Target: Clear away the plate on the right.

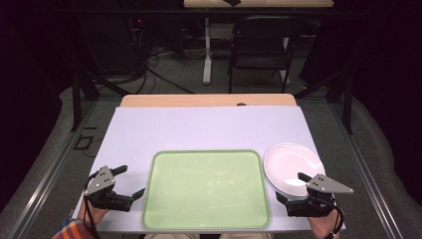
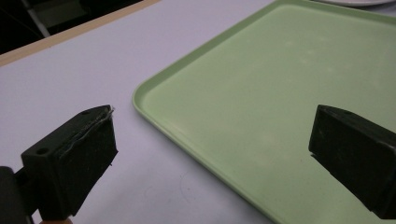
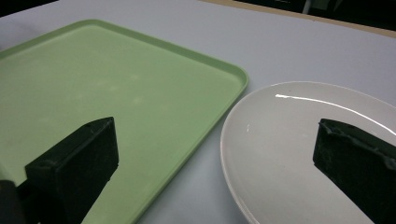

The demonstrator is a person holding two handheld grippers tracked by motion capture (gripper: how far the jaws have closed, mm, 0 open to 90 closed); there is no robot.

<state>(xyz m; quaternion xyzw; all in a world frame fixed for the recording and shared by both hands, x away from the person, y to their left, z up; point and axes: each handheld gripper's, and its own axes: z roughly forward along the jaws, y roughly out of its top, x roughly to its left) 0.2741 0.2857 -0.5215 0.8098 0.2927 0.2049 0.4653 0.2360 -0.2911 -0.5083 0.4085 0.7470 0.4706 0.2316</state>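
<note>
Hovering at the near right corner of the table (image 1: 149,129), the right gripper (image 1: 291,186) is sitting with its jaws spread wide and nothing between them, right at the near rim of the white plate (image 1: 291,162). In the right gripper view the plate (image 3: 299,154) is lying under and ahead of the far-side jaw, while the other jaw is hanging over the corner of the green tray (image 3: 116,107). The plate is round, so no long axis matters; the relation that counts is that its near rim is lying just ahead of this gripper, and the tray is lying just beside the plate on the side toward the table's middle, the two nearly touching. The left gripper (image 1: 130,181) is also standing wide open and empty, near the tray's left edge (image 1: 149,189), with the whole tray between it and the plate. In the left gripper view it is straddling the tray's rim (image 2: 159,116). Judging by this, the right hand is by far the nearer one for a plate grab, probably a rim pinch, then a short move sideways onto the tray.
</note>
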